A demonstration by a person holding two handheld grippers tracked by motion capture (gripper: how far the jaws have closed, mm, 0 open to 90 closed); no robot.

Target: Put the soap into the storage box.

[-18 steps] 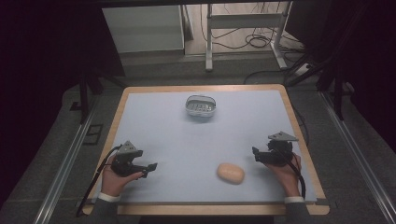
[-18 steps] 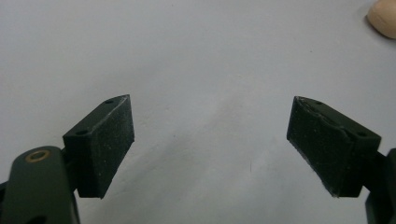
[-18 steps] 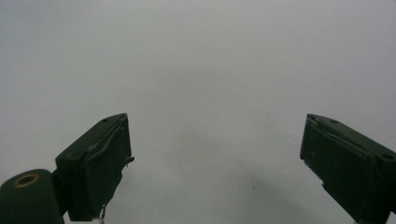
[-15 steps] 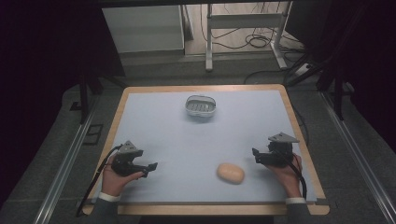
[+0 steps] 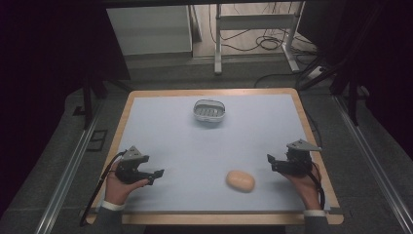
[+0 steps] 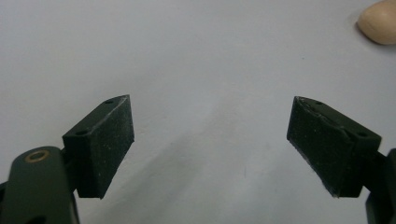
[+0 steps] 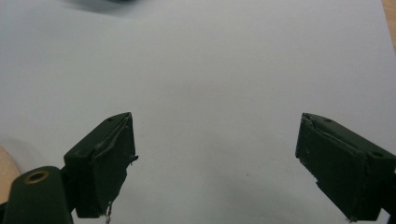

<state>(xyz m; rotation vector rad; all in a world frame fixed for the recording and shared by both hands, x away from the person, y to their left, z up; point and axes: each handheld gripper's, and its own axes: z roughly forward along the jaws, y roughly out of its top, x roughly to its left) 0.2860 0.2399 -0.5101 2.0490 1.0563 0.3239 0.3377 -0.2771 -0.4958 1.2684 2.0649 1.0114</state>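
A tan oval lump (image 5: pixel 240 181) lies on the pale blue table mat (image 5: pixel 253 131) near the front, right of the middle. My left gripper (image 5: pixel 155 176) rests low at the front left, pointing right toward the lump, with a clear stretch of mat between them. Its jaws (image 6: pixel 211 101) stand wide apart with nothing between them, and the lump (image 6: pixel 380 21) sits far off at the upper right. My right gripper (image 5: pixel 272 163) sits at the front right, just right of the lump, apart from it. Its jaws (image 7: pixel 215 116) are open on bare mat, with the lump (image 7: pixel 4 175) at the left edge.
A small white slotted basket (image 5: pixel 209 110) stands at the back middle of the mat. The wooden table rim (image 5: pixel 302 112) frames the mat. Beyond the table are a metal stand's legs (image 5: pixel 253 22) and cables on the floor.
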